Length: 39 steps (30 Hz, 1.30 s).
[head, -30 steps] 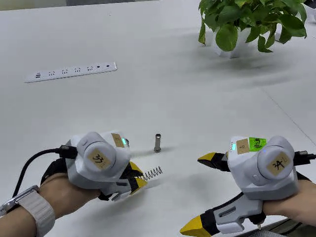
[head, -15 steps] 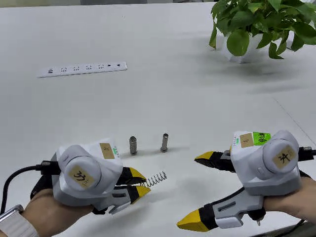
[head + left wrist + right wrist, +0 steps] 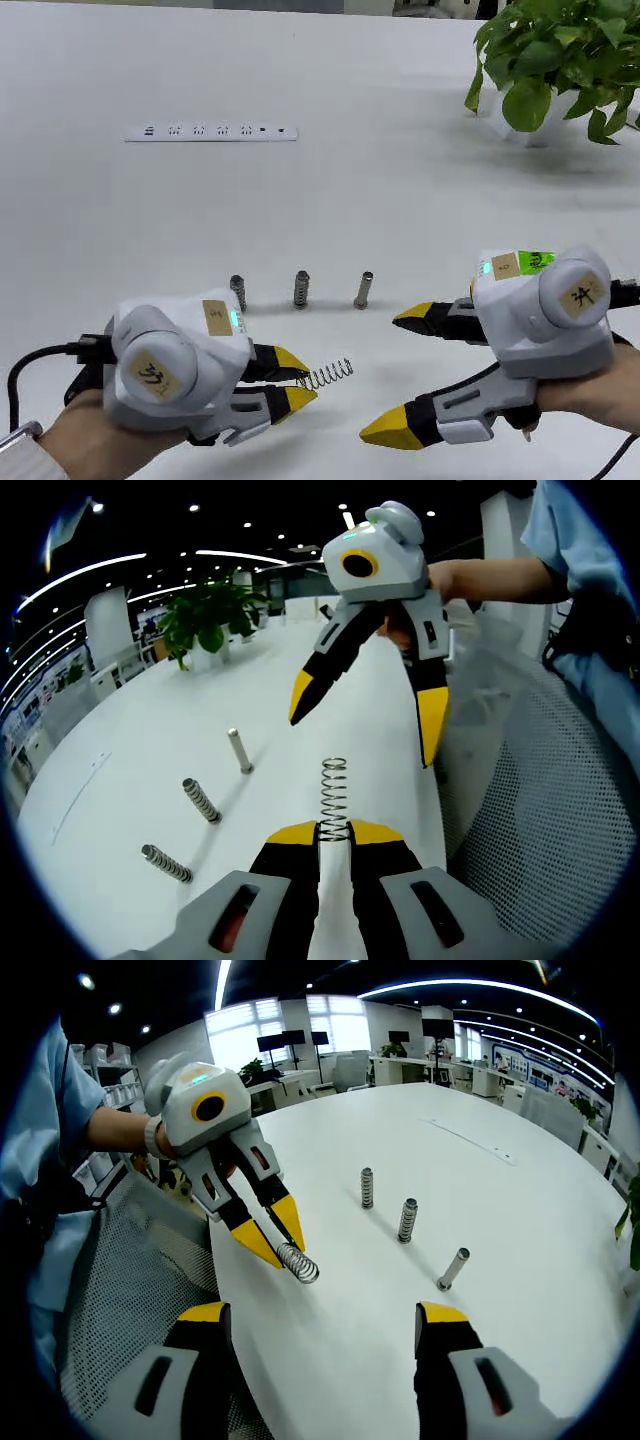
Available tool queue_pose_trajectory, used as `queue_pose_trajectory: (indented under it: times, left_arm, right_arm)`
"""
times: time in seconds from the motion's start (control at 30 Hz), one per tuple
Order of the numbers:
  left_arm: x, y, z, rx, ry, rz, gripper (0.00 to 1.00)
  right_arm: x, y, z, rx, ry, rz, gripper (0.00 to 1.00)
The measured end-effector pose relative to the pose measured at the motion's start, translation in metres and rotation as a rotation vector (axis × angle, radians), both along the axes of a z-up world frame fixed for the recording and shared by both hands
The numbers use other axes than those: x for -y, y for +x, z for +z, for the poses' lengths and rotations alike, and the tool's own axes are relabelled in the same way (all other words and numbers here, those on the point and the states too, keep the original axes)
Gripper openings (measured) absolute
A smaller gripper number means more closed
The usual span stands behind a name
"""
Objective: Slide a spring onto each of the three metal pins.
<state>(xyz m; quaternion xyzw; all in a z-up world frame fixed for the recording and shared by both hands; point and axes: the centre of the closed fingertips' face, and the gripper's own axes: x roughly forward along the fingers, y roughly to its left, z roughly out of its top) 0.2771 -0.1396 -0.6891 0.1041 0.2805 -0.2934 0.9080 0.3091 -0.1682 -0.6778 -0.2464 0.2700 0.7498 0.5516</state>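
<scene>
My left gripper (image 3: 303,381) clamped on spring (image 3: 328,373); my right gripper (image 3: 388,377) jaws wide apart; bare pin (image 3: 364,290) upright beyond them.

Open-plan office: monitors (image 3: 272,1044) on desks (image 3: 285,1088), ceiling light strips (image 3: 470,982).

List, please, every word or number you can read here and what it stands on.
Nothing reads for certain.
Left claw, tan stickers: handwritten, illegible.
Right claw, tan labels: handwritten, illegible; green label: too small.
Power strip: print too small.
</scene>
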Motion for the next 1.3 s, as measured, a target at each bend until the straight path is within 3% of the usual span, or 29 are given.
queue_pose_trajectory:
  times: [0.43,0.57,0.97,1.3]
  left_arm:
    - [-0.004,0.0,0.005,0.037,0.007,0.001,0.1]
    - [-0.004,0.001,0.006,0.046,0.009,-0.003,0.1]
    - [-0.005,-0.004,0.006,0.056,0.005,-0.005,0.1]
    - [-0.004,-0.008,0.005,0.061,-0.003,-0.011,0.1]
  right_arm:
    - [-0.015,-0.012,0.009,-0.012,-0.011,0.077,0.61]
    - [-0.016,-0.014,0.007,-0.038,-0.028,0.093,0.53]
    - [-0.022,-0.02,0.01,-0.025,-0.032,0.164,0.33]
    - [-0.025,-0.031,0.013,-0.032,-0.03,0.227,0.31]
